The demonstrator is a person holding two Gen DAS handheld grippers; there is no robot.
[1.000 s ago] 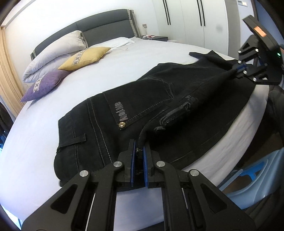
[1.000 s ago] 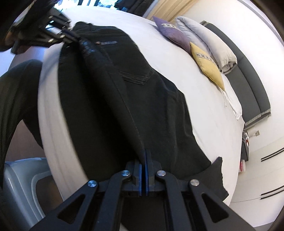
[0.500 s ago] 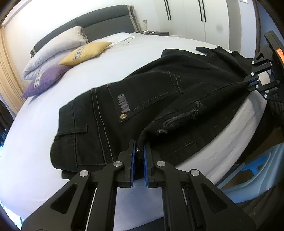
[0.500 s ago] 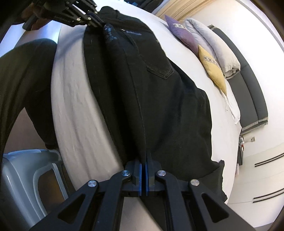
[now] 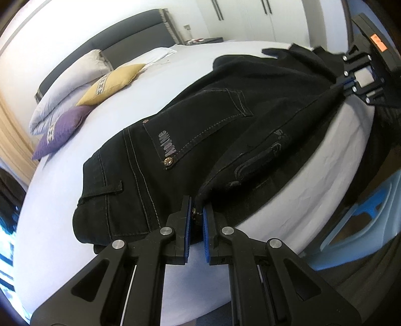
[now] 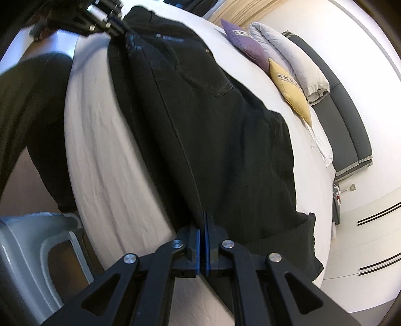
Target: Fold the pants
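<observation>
Black denim pants (image 5: 190, 140) lie on the white bed (image 5: 62, 205), back pockets up, near its front edge. My left gripper (image 5: 197, 215) is shut on the near waistband edge of the pants. My right gripper (image 6: 202, 225) is shut on the pants' folded edge further down the leg (image 6: 205, 140). The fabric between the two grippers is pulled taut into a raised ridge. The right gripper also shows in the left wrist view (image 5: 351, 84), and the left gripper in the right wrist view (image 6: 110, 20).
Pillows, purple (image 5: 60, 130), yellow (image 5: 110, 84) and white (image 5: 72, 85), lie by the dark headboard (image 5: 120, 42). A pale plastic stool (image 6: 37, 263) stands beside the bed. The person's dark-clad leg (image 6: 30, 105) is against the bed's edge. Wardrobe doors (image 5: 263, 17) stand behind.
Both grippers, still shut on the pants, have drawn the held edge toward the bed's front edge and lower. The left gripper's jaws look slightly wider apart around the waistband.
</observation>
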